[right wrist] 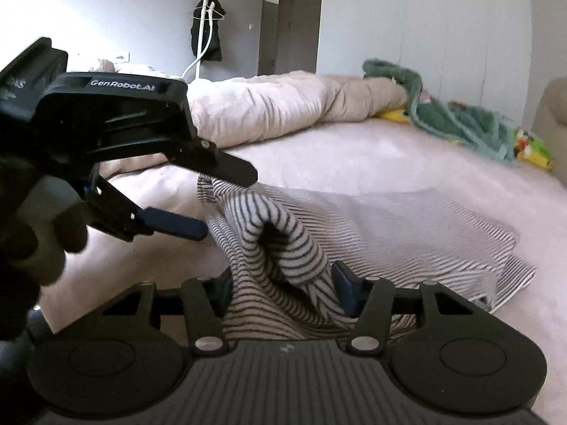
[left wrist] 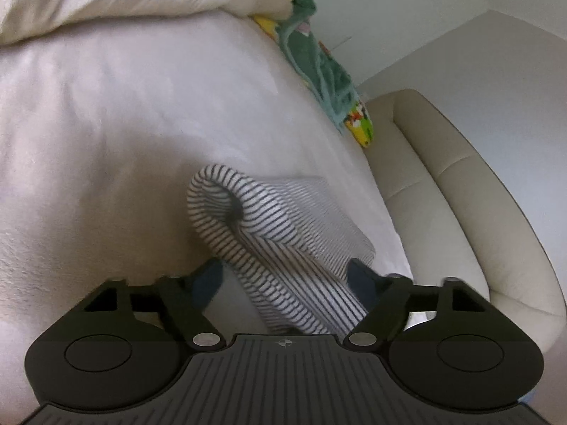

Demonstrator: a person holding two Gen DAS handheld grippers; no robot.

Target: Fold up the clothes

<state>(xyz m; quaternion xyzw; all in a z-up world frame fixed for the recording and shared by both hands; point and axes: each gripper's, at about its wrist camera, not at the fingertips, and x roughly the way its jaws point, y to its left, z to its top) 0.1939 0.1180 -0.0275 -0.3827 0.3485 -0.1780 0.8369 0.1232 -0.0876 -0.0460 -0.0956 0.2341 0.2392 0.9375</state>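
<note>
A black-and-white striped garment (right wrist: 372, 230) lies on the pale bed sheet (right wrist: 354, 156), its near part bunched and lifted into a rolled fold. My right gripper (right wrist: 283, 283) has its jaws wide apart with the bunched striped cloth between them. My left gripper (right wrist: 219, 200) shows at the left of the right wrist view, jaws apart around the garment's edge. In the left wrist view the left gripper (left wrist: 287, 276) is open with a looped fold of the garment (left wrist: 255, 226) lying between its fingers.
A rolled beige duvet (right wrist: 283, 106) lies across the far side of the bed. A green blanket with colourful prints (right wrist: 460, 120) sits at the far right edge. A cream sofa (left wrist: 460, 212) stands beside the bed. A coat stand (right wrist: 207, 24) is by the wall.
</note>
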